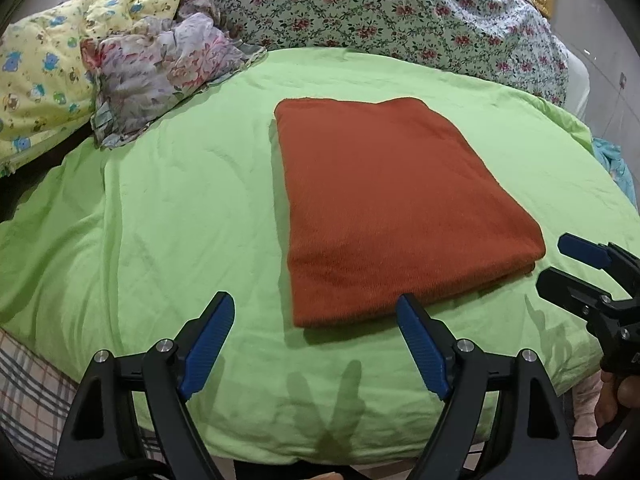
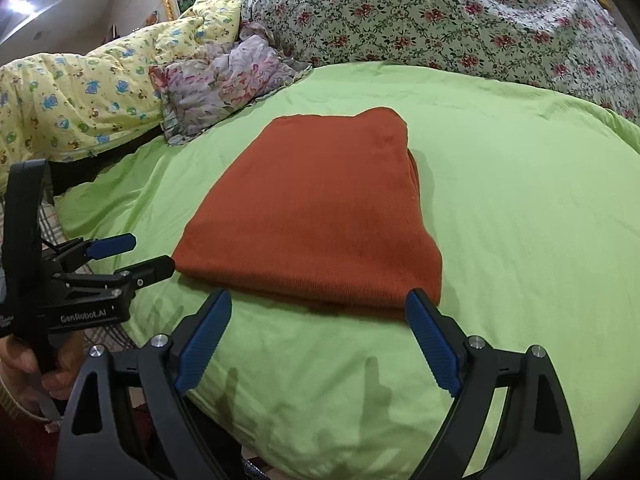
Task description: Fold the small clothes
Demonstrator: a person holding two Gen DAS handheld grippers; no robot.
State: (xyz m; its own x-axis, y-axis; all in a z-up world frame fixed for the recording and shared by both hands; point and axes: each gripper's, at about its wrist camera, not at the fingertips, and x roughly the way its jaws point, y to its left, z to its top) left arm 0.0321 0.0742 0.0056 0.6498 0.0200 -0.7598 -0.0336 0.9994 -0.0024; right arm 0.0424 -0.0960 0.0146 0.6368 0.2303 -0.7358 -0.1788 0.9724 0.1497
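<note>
1. The cloth (image 1: 396,208), rust-red, is lying folded into a flat rectangle on the green sheet (image 1: 180,208), about midway across it; layered edges are showing at its near side.
2. The folding is judged to be done or nearly so: no loose flap is being seen, though the far edge is not being shown clearly.
3. The left gripper (image 1: 316,350) is being held wide open and empty, just short of the cloth's near edge.
4. The right gripper (image 2: 320,344) is likewise being held open, nothing between its pads, near the same edge.
5. Being counted: one cloth, two grippers, one sheet, one yellow quilt (image 1: 40,68), one floral quilt (image 1: 400,12), one crumpled floral fabric (image 1: 168,68).
6. No further clothes are being seen waiting.
</note>
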